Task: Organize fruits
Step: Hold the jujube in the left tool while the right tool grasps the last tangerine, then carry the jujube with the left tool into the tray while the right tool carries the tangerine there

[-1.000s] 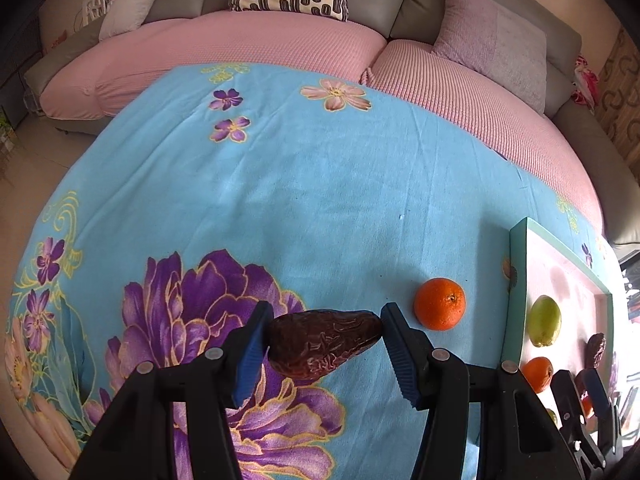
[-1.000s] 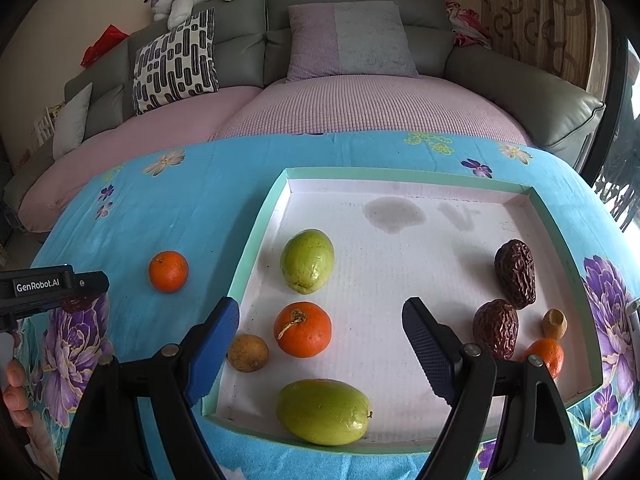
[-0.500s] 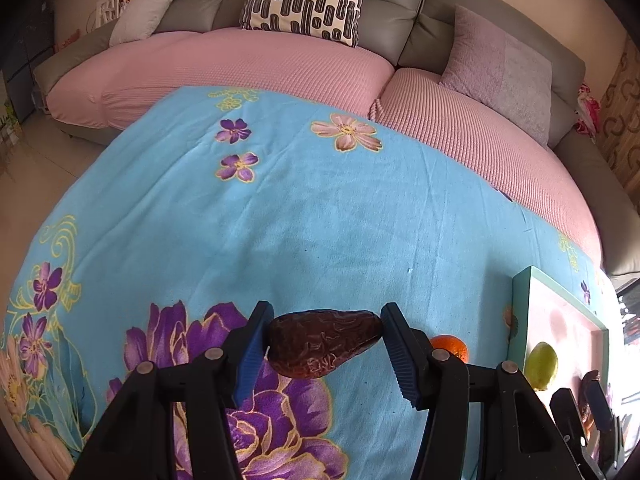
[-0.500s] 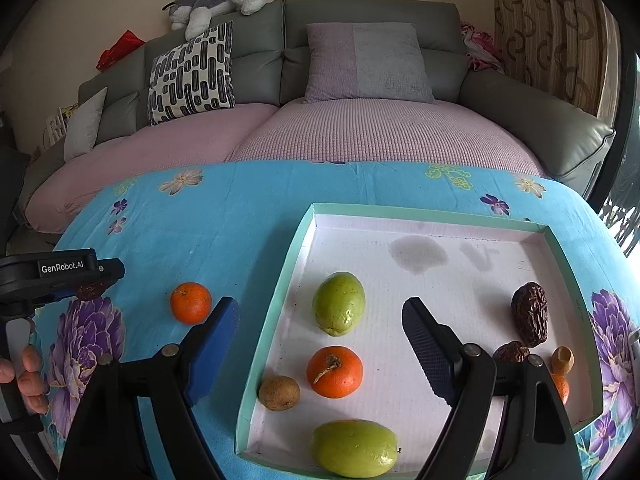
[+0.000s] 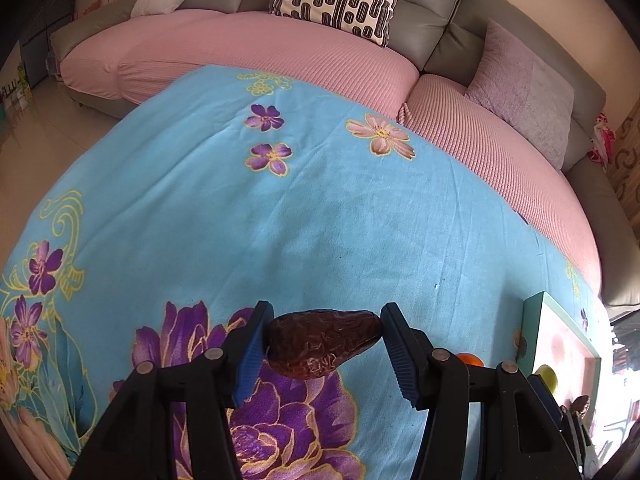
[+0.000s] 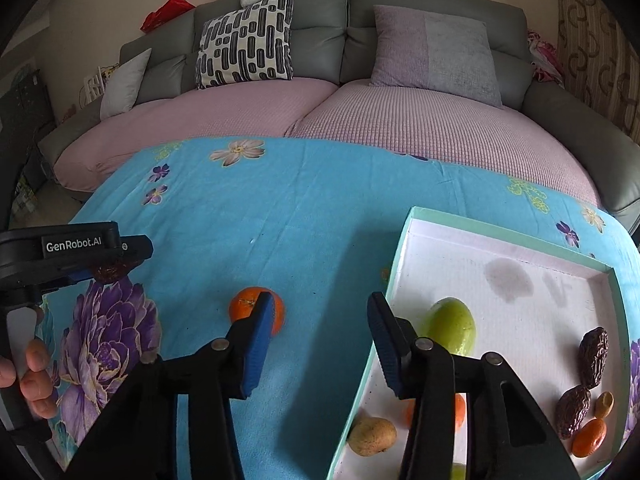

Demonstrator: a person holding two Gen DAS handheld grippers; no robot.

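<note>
The left gripper point(image 5: 324, 340) is holding a wrinkled dark date point(image 5: 322, 342) crosswise, its blue pads pressing on both ends of the fruit, above the purple flower printed on the blue cloth point(image 5: 320, 208) at the bottom centre of the left wrist view. In the right wrist view the right gripper point(image 6: 318, 344) is narrowing its jaws with nothing between them; bare cloth is showing in the gap. The loose tangerine point(image 6: 256, 314) is lying at lower centre, partly behind the left-hand pad, outside the teal-rimmed tray point(image 6: 394, 264). The tray is filling the lower right of that frame and is already holding a green fruit point(image 6: 454, 326), two more dates point(image 6: 594, 356), a small brown fruit point(image 6: 372, 436) and small orange ones. Judging from this, the date is likely bound for the tray, beside the other dates at the right edge. To do it well, the carrier should be keeping the squeeze light, since a date probably dents easily, and lowering it onto the tray floor before releasing. The right gripper would need to be reopened and centred over the tangerine before closing.
</note>
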